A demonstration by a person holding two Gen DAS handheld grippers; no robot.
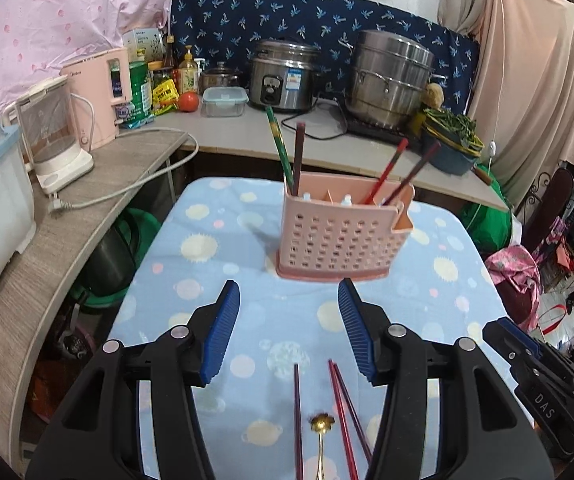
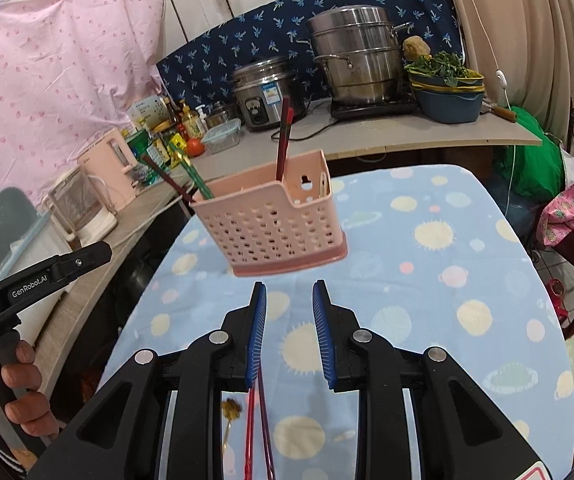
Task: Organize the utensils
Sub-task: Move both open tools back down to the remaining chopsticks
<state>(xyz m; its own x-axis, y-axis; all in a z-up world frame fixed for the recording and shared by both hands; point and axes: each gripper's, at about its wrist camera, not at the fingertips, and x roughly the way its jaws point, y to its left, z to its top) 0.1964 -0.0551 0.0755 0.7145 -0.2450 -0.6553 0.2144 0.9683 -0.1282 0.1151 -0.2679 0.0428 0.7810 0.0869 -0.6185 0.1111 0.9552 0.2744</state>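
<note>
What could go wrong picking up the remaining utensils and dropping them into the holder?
1. The loose chopsticks lie touching beside the gold spoon; the open left gripper may catch several at once.
2. The pink holder looks light, with chopsticks leaning outward; a nudge could tip it.

Left gripper (image 1: 289, 330), black plastic arms, ribbed blue finger pads (image 1: 223, 332), round silver screws; right gripper (image 2: 289, 332) of matching build, blue pads (image 2: 258, 332); white "GenRobot.AI" and "DAS" lettering on black housings; bare-skinned hand (image 2: 23, 392)
</note>
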